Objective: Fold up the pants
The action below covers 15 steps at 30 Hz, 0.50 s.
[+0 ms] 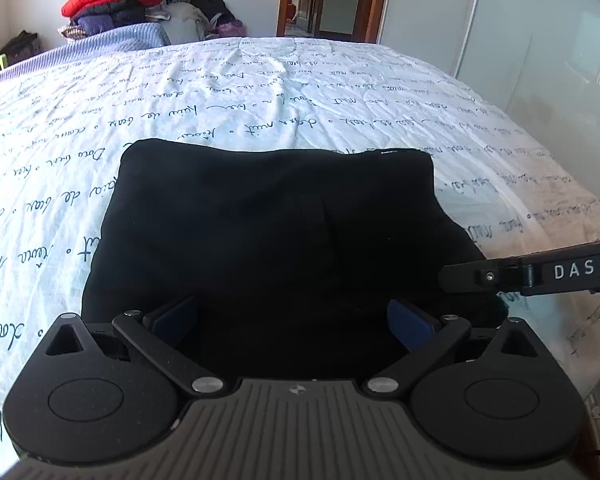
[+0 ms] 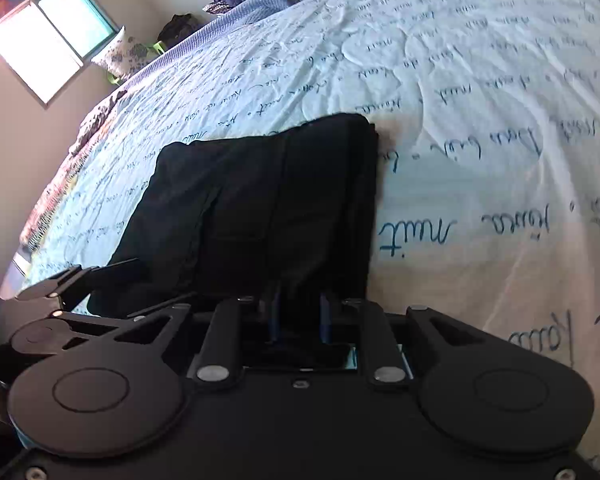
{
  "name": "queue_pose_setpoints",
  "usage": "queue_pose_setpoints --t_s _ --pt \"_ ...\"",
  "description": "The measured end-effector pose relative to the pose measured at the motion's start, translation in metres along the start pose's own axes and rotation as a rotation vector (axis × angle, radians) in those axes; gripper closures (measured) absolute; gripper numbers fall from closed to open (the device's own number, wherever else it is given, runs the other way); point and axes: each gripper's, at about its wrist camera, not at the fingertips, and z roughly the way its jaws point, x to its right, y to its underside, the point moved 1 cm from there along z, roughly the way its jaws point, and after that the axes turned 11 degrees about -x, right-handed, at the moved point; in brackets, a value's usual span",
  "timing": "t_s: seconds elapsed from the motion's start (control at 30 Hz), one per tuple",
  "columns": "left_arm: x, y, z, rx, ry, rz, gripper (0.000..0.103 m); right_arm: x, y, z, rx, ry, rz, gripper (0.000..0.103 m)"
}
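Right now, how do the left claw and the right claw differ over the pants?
The left claw stands wide open, blue pads far apart above the black pants; the right claw is nearly closed, its pads pinching a fold of the near edge. The left holds nothing; the right grips cloth. Both point down at the same folded pants on the bed.
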Motion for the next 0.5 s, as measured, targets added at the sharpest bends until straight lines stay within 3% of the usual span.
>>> queue_pose_setpoints --t_s 0.13,0.27,0.37,0.43,0.5 --pt "-0.004 -0.006 0.002 -0.013 0.029 -0.03 0.0 -0.006 -0.012 -0.006 -0.011 0.025 -0.048 0.087" --pt "0.003 0.0 0.006 0.005 -0.007 0.019 0.0 0.008 -0.001 0.003 -0.016 0.001 -0.005 0.085" --pt "0.002 0.001 0.002 0.008 -0.004 0.014 0.001 0.008 0.007 -0.007 0.044 -0.058 0.053 0.068" --pt "-0.004 0.0 -0.004 0.003 0.022 0.0 0.001 0.017 0.011 -0.02 0.076 -0.154 0.138 0.039" --pt "-0.011 -0.001 -0.007 0.001 0.042 -0.024 0.001 0.036 0.014 -0.032 0.112 -0.282 0.253 0.033"
